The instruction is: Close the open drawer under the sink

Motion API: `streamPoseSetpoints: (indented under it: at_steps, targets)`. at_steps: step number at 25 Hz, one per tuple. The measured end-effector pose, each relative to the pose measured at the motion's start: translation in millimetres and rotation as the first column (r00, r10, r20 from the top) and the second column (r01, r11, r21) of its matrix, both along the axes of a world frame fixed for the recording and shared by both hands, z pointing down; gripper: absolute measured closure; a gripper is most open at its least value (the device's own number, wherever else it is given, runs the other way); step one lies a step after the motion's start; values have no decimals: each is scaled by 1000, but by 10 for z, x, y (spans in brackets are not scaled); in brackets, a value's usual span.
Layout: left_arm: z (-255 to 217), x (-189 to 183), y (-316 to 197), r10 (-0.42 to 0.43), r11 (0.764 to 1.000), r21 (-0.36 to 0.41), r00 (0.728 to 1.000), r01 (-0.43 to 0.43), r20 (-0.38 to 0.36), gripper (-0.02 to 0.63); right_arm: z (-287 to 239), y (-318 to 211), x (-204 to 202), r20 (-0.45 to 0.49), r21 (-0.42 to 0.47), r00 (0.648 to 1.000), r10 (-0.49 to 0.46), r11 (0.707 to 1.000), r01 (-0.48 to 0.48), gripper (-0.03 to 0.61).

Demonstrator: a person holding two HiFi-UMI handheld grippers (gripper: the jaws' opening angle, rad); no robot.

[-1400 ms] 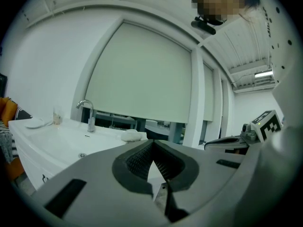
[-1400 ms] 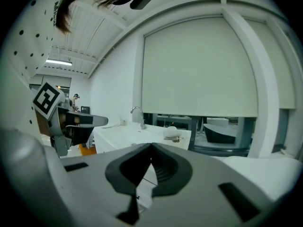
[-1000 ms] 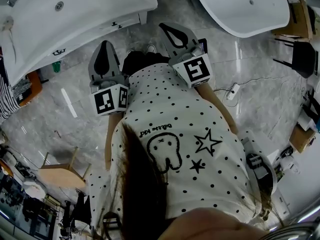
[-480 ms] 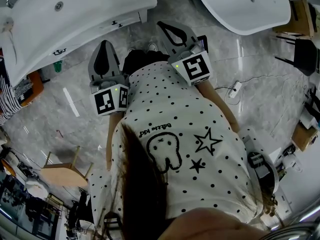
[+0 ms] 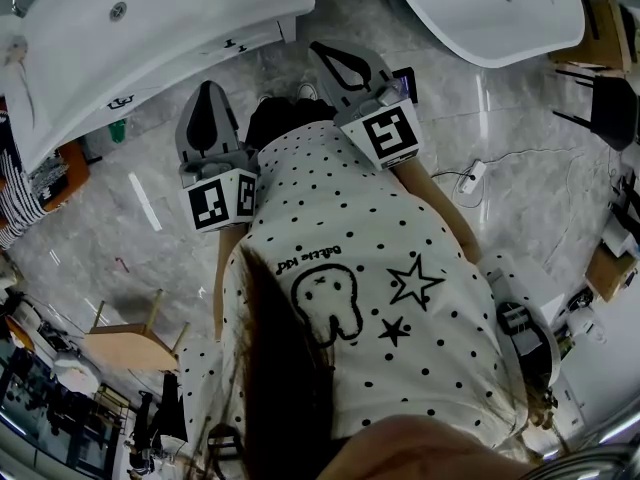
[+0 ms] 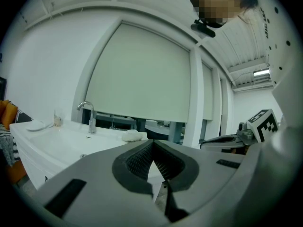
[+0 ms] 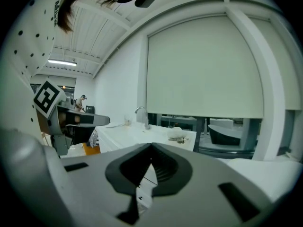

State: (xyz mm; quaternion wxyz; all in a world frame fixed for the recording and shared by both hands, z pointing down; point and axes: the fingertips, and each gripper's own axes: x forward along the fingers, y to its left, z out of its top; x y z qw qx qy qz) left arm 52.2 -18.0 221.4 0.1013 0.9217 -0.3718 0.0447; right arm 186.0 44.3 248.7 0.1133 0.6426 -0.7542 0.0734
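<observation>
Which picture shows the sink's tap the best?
The left gripper view: the tap stands side-on, with its curved spout clear. The right gripper view shows the tap smaller. The head view looks down on the sink; the tap is hard to make out there.

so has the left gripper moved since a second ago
No. The left gripper keeps the same spot and the same gap from the sink edge above it in the head view.
</observation>
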Motion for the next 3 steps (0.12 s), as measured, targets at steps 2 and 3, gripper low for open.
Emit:
streamPoseSetpoints:
  at_steps: [2,3]
  targets:
    - [12,-5,-13,-1,1000,-2,1000,1,-1,609,15,-14,-11,-3,-2,1000,-5,1000,5,566]
    - [19,-8,-20,-2,1000,-2,1000,2,-1,609,24,-21,-17,-4,-3,1000,-8,1000,8,566]
